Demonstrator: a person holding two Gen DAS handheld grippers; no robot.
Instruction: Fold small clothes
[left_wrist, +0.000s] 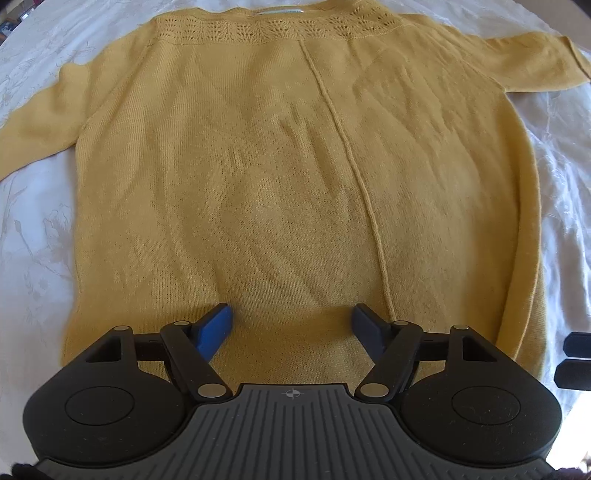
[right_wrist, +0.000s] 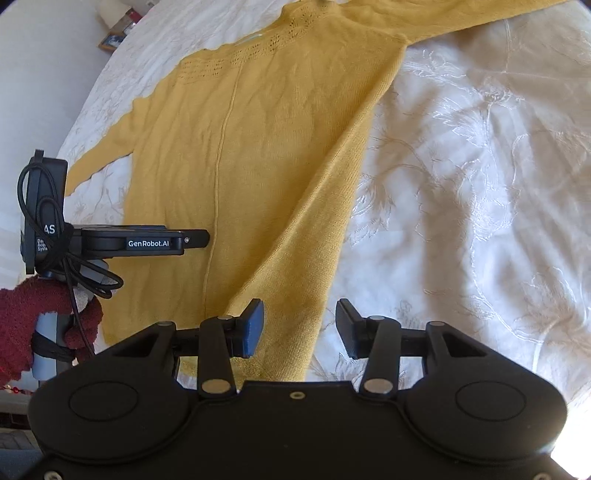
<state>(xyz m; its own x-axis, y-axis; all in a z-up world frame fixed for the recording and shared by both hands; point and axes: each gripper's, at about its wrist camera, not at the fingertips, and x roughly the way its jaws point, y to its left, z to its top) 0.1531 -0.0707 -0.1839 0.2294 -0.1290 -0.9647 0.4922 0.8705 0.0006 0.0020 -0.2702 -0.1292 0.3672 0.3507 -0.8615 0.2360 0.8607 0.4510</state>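
Mustard-yellow knit, a sweater (left_wrist: 280, 177) lies spread flat on a white embroidered bedspread (right_wrist: 461, 177), neckline at the far end, both sleeves stretched outward and a raised seam running down its middle. The left hand-held gripper (left_wrist: 291, 326) points steeply down over the sweater's near hem, just left of the seam; its blue-padded fingers (left_wrist: 216, 326) stand well apart with only flat knit showing between them, nothing clamped. The right hand-held gripper (right_wrist: 300, 326) hangs over the sweater's right side edge near the hem: the left finger is above the yellow fabric, the right finger above the bare bedspread, and the jaws stand apart, gripping nothing. In the right wrist view, a hand in a dark red knitted glove (right_wrist: 44, 314) wraps the left gripper's grey handle, cables looped beside it.
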